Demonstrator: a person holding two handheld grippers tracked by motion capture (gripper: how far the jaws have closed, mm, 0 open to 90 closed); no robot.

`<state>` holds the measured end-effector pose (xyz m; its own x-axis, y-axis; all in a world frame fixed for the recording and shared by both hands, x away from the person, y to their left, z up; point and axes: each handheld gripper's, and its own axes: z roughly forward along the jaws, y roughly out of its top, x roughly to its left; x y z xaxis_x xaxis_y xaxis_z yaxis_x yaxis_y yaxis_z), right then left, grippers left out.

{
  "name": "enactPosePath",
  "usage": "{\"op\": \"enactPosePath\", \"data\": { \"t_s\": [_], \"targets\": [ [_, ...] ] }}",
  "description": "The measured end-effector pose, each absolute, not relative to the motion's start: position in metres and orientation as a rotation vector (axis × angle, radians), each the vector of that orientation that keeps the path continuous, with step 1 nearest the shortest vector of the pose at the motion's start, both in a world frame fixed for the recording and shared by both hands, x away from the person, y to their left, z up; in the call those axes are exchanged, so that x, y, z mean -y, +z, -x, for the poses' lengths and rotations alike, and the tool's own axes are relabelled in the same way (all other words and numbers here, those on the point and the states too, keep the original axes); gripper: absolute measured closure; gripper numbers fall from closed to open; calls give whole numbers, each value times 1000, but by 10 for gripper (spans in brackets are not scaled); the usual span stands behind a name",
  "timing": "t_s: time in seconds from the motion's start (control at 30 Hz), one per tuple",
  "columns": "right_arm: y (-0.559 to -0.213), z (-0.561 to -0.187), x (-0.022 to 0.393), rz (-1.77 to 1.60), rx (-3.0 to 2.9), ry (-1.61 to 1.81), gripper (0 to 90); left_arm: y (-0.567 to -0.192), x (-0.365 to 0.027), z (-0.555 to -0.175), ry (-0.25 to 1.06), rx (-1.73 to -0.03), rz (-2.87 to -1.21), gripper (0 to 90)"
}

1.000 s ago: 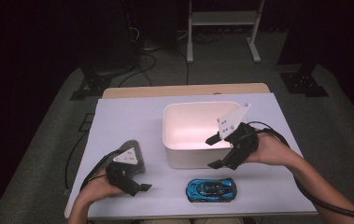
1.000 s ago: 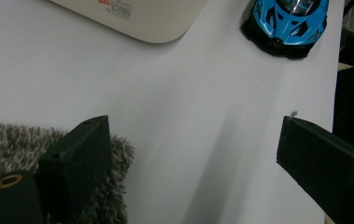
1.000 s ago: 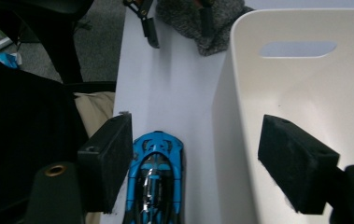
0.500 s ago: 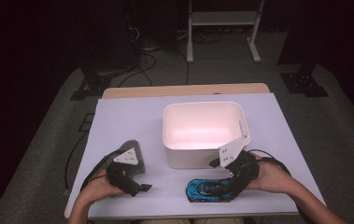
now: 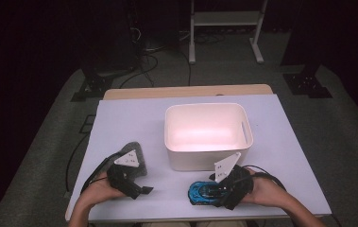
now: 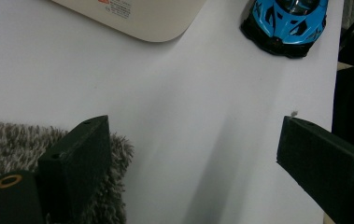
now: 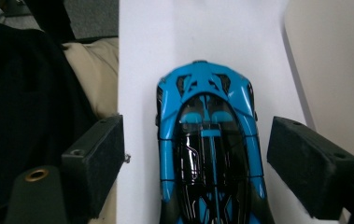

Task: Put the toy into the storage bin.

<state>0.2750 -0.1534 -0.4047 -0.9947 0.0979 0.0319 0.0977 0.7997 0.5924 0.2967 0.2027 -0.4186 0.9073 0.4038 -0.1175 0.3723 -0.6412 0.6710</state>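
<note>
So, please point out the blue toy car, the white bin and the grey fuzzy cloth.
blue toy car (image 7: 207, 149): right gripper view, on its roof.
white bin (image 5: 205, 161): high view, on its near outer wall.
grey fuzzy cloth (image 6: 6, 140): left gripper view, on its pile.

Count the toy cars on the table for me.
1: a blue toy car near the table's front edge, in front of the white bin, lying between the open right gripper's fingers. None seen inside the bin.
</note>
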Motion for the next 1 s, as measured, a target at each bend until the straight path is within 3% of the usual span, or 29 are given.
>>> {"op": "enactPosePath", "data": {
  "t_s": [1.0],
  "targets": [
    [-442,-279,146,-158,-2974,850,167,-419,-203,-297,54,-545,-2338,96]
  ]
}}
